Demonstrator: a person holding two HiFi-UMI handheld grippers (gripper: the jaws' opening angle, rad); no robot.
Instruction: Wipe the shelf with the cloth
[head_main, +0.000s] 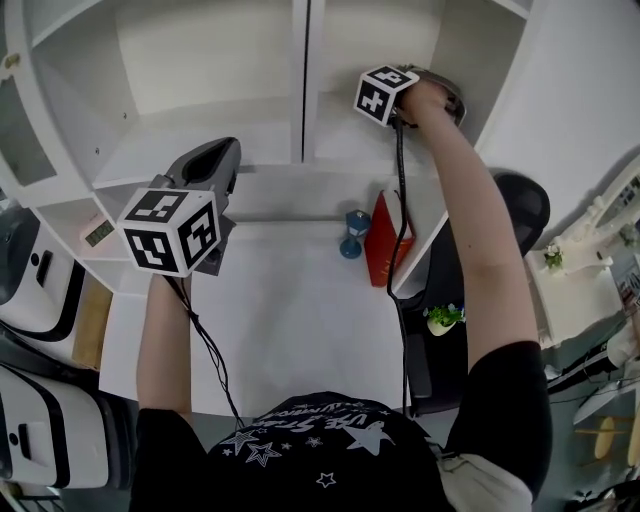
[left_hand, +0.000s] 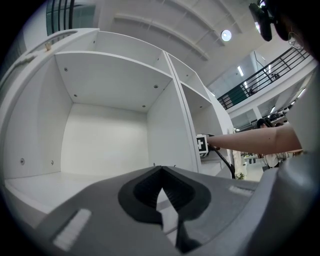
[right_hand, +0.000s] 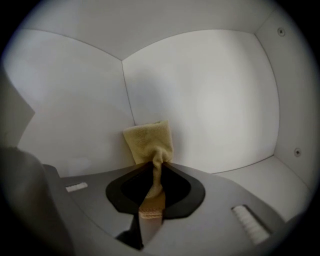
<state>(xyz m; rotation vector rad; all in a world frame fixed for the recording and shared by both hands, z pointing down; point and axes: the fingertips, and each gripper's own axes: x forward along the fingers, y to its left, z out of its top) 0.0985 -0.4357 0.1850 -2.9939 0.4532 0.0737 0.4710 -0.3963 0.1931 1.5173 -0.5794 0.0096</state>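
Both jaws of the right gripper (right_hand: 155, 168) pinch the cloth (right_hand: 148, 138), holding it at the shelf's (right_hand: 260, 176) back corner to wipe, while the left gripper (left_hand: 160, 172) hangs closed, empty.

Left shelf bay (left_hand: 105, 142) stands open beside the divider (left_hand: 169, 127).

A small blue object (head_main: 351, 236) and a red packet (head_main: 382, 240) are set just beside each other at the far right corner of the white tabletop (head_main: 300, 320); a black chair (head_main: 524, 205) is seen beyond its right edge.
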